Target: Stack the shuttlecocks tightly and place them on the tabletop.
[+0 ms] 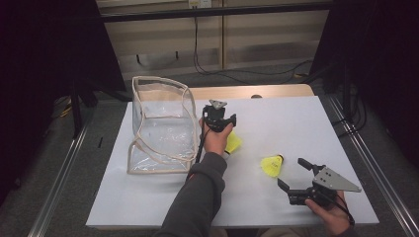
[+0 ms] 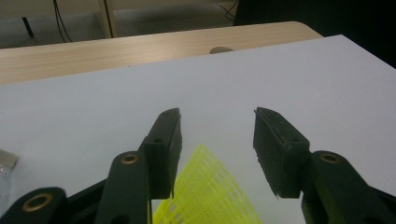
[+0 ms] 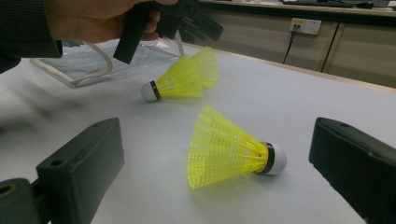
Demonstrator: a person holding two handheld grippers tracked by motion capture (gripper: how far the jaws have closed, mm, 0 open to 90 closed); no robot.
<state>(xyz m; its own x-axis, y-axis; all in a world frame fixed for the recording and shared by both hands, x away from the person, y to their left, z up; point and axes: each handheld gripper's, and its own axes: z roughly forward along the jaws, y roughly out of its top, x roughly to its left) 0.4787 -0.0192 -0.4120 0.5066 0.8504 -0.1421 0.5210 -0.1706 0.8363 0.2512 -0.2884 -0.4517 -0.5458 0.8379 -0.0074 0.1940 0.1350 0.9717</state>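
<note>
Right claw: being held spread wide at the desk's near edge, jaws flanking the near shuttlecock, nothing gripped.
Left claw: being held spread over the far shuttlecock, not yet pinching.
Bag: lying clear and apparently empty at left.
Progress: judged barely begun; both shuttlecocks are yet to be grasped and bagged.

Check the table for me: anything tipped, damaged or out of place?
Nothing stands out. Both yellow shuttlecocks lie on their sides on the white table, one under the open left gripper, one before the open right gripper; neither looks crushed. The clear bag stands open at the left, with nothing visible inside.
</note>
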